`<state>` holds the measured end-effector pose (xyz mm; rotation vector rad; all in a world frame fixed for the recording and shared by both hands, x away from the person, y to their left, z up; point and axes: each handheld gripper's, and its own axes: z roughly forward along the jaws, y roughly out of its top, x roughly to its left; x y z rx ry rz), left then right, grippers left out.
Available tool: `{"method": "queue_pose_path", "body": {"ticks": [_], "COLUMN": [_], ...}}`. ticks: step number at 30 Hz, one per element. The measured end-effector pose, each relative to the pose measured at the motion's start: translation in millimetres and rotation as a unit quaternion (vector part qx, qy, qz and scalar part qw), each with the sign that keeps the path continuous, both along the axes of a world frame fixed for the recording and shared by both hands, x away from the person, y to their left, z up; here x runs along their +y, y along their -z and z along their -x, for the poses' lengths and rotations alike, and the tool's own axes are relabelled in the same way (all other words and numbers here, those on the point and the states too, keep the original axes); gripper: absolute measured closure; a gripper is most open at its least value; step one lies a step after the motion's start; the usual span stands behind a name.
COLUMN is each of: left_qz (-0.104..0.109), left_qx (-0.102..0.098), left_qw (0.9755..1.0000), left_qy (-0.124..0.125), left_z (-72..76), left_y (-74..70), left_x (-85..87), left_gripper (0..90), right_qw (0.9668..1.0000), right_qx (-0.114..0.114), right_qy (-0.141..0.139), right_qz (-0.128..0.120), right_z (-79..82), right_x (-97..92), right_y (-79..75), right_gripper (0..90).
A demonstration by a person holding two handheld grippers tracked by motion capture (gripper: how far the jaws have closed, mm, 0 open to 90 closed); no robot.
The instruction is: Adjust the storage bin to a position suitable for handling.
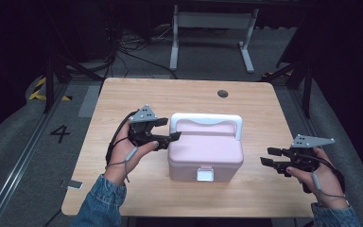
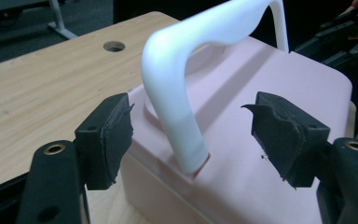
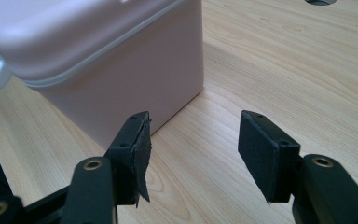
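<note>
A pink plastic box [image 1: 207,151] with a white carry handle [image 1: 207,119] and a white front latch [image 1: 205,174] stands in the middle of the wooden table [image 1: 123,94]. My left gripper [image 1: 168,129] is open at the box's left end, its jaws to either side of the handle's near post [image 2: 186,130] without touching it. My right gripper [image 1: 270,157] is open to the right of the box, a short gap away, low over the table. In the right gripper view the box's side wall [image 3: 135,79] is just beyond the jaws, and nothing lies between them.
A round cable hole [image 1: 222,93] sits near the table's far edge. A small grey object [image 1: 74,185] lies at the front left corner. Behind the table stands a white desk frame [image 1: 212,28] on a grey floor with cables.
</note>
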<state>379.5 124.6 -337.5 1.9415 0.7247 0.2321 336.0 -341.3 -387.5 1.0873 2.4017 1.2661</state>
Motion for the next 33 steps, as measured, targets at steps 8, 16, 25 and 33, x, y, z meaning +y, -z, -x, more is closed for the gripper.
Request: {"method": "queue_pose_path", "body": {"ticks": [8,16,25,33], "left_qz": [-0.002,-0.009,-0.02,-0.032], "left_qx": [-0.007,-0.016,-0.05,-0.047], "left_qw": [0.9999,0.9998,0.9985,0.9983], "left_qy": [-0.008,-0.01,-0.006,-0.004], "left_z": [-14.8,-20.4,-21.5,-20.7], "left_y": [3.3,6.3,5.7,-3.8], "left_x": [-15.2,-24.9,-32.9,-35.3], "left_gripper": [31.9,42.5,58.5,65.7], "right_qw": [1.0,0.9996,0.999,0.9978], "right_qx": [-0.003,-0.019,-0.028,-0.047], "right_qy": [-0.004,-0.014,-0.013,-0.013], "right_qz": [0.0,-0.019,-0.034,-0.045], "right_z": [0.3,7.0,13.0,9.6], "right_x": [0.5,3.7,0.3,-6.6], "right_y": [-0.6,-12.0,-20.9,-35.2], "right_gripper": [46.5,47.3,47.9,47.9]}}
